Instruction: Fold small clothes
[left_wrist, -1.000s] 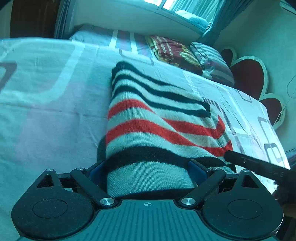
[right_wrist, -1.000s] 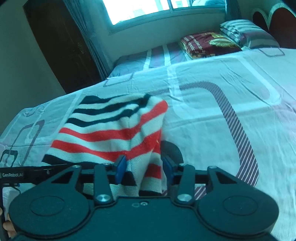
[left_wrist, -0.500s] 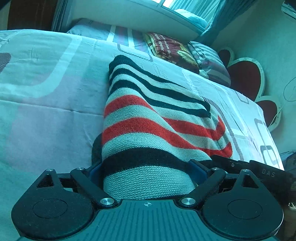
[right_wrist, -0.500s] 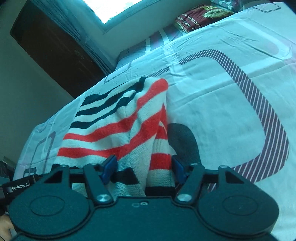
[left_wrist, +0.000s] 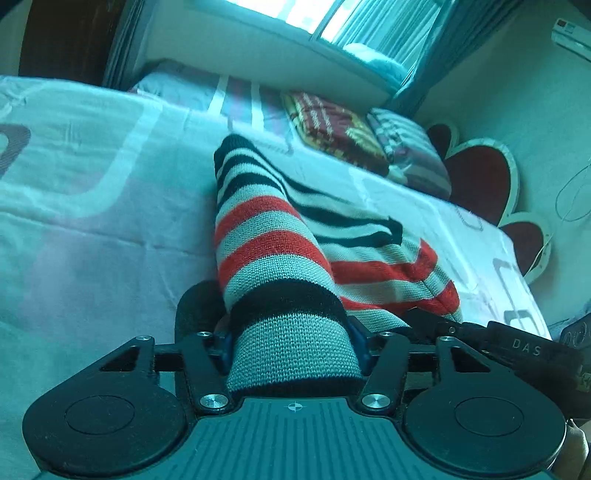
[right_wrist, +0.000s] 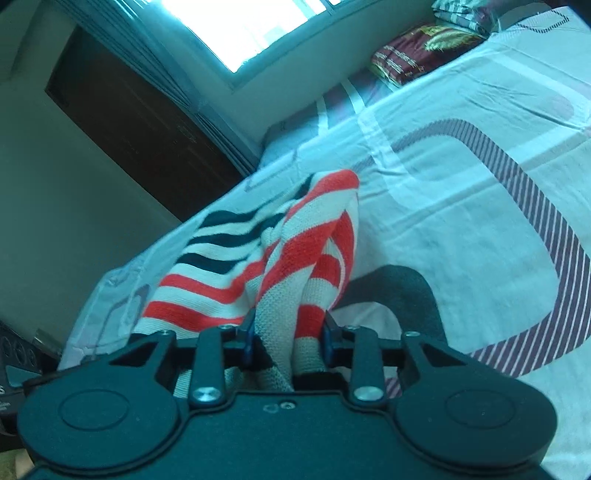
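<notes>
Both grippers are taking hold of the near edge of the striped sweater (left_wrist: 288, 266), which is lying on the bed (left_wrist: 92, 229), well short of the pillows (left_wrist: 369, 144) at the window end. This looks like the grasping step before a fold: the near hem is being gathered so it can be carried over the rest of the knit.

The left gripper (left_wrist: 291, 343) has just been closing, and its blue pads are now pressing a rolled bundle of the hem from both sides, so it is clenched on the sweater. The right gripper (right_wrist: 288, 341) has also just been closing; a bunched, pleated corner of the sweater is standing between its pads and appears pinched by them.

Both grippers are pointing forward and downward at the bed, low over the near edge of the sweater, side by side. In the left view the right tool's black body is sitting just right of the sweater's near corner.

The next move probably calls for lifting both corners together, keeping them level, and carrying them toward the sweater's far end without letting the thick knit slip.
</notes>
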